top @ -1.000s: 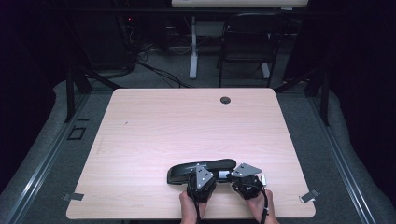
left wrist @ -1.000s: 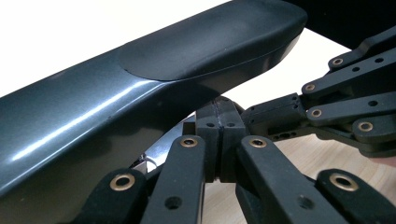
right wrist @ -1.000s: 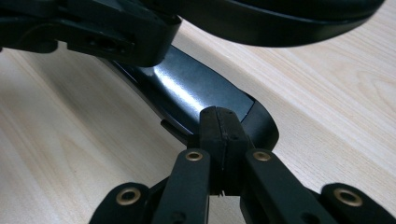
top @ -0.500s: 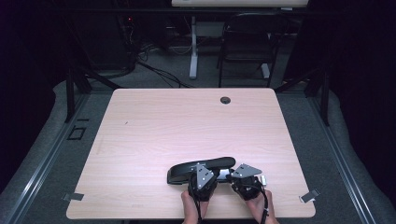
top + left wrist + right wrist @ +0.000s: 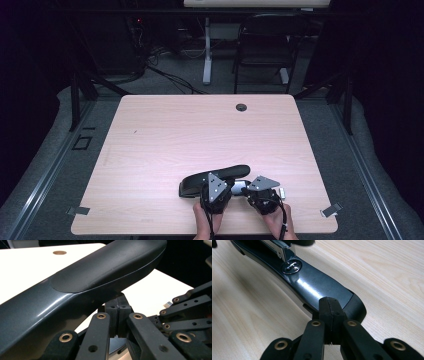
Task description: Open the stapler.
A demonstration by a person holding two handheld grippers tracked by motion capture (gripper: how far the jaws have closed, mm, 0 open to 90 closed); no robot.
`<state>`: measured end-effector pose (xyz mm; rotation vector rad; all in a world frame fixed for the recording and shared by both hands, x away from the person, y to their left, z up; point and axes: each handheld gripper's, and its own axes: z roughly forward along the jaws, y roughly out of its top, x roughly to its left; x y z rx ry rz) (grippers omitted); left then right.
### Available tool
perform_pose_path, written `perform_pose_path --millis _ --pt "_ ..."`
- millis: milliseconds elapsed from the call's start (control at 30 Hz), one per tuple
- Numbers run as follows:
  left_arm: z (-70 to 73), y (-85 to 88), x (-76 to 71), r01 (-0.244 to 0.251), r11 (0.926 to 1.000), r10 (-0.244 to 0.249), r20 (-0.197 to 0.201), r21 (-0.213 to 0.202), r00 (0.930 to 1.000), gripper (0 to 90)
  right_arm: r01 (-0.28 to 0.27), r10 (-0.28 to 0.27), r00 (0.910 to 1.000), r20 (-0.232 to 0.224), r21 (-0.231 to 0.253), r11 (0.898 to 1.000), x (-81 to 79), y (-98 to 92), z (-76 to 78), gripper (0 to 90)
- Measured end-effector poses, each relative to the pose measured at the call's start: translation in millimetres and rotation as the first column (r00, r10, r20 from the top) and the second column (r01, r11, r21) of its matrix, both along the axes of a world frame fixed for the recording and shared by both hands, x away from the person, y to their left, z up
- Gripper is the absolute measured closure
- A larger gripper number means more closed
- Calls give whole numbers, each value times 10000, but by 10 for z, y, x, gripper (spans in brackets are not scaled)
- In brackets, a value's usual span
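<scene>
Dark floor and a chair (image 5: pixel 264 47) frame my pale wood table (image 5: pixel 165 135), which carries one thing near my edge: a black stapler (image 5: pixel 212 178), lying with its top arm lifted off the base.

My left gripper (image 5: pixel 216 189) sits at the stapler's middle, and its view looks up along the underside of the raised arm (image 5: pixel 82 287); its jaws are shut together with nothing between them, tips just under that arm. My right gripper (image 5: pixel 259 191) is at the stapler's right end; its jaws are also closed on nothing, tips resting at the rounded nose of the base (image 5: pixel 322 293), short of the anvil plate (image 5: pixel 292 266).

I judge the step is prying the stapler open, or bracing it to do so. To do it well, I would keep the right tips pressing the base down flat so it cannot slide on the smooth wood, and lift with the left slowly, close to the hinge side, so the arm does not snap back.

I see no bowls, trays or boxes on the table. Whether the staple channel (image 5: pixel 278 248) is loaded I cannot tell.
</scene>
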<state>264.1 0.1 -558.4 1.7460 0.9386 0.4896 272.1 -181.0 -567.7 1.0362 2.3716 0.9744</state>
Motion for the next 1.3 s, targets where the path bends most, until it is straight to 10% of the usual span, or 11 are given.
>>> perform_pose_path --millis 1300 --pt "372 341 -43 -305 9960 380 897 -844 9952 900 182 -175 9995 -269 267 9995 24 -15 6 900"
